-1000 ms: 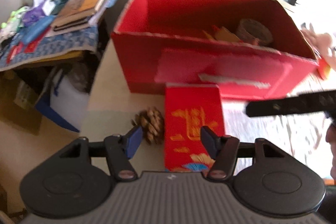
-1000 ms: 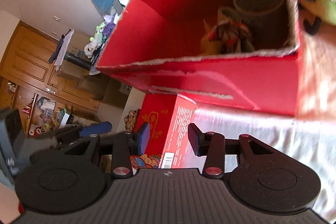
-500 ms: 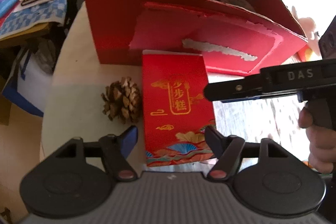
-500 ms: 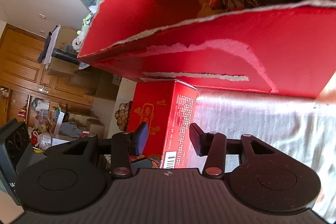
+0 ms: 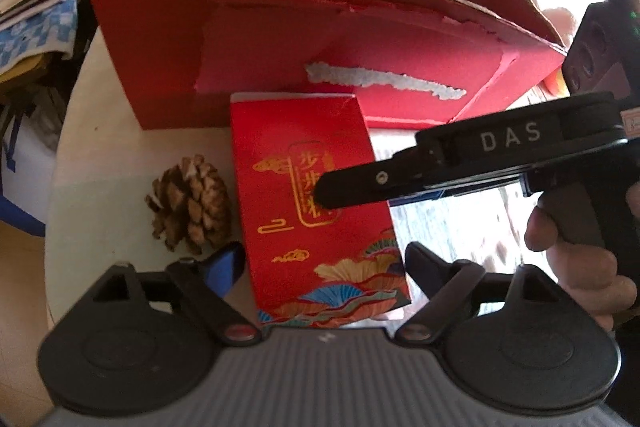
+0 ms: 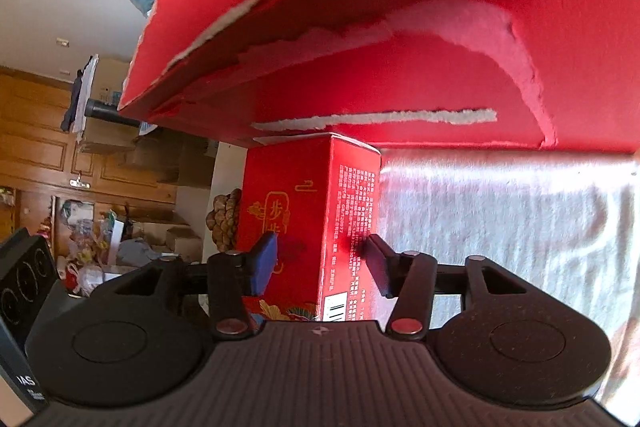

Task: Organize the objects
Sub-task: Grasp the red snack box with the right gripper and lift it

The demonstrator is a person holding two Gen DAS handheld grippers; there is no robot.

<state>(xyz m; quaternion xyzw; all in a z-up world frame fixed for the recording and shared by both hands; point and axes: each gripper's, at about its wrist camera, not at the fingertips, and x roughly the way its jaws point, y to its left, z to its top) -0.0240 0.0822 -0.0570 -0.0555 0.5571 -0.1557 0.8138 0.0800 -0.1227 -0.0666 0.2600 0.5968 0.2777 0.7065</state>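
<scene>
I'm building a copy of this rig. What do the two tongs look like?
Both are black plastic with two round discs, a ribbed grey body and red-dotted pivots. The left tongs and right tongs each pair a blue pad with a black one. White letters "DAS" mark the right one's side.

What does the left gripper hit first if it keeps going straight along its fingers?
Most likely the small red box: it already sits between the opening jaws of the left gripper, untouched. The right gripper crosses above it; depth unclear.

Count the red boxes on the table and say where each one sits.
2. The large open red box stands at the back of the table. The small red box with gold print stands just in front of it, beside the pine cone. Others may be out of view.
</scene>
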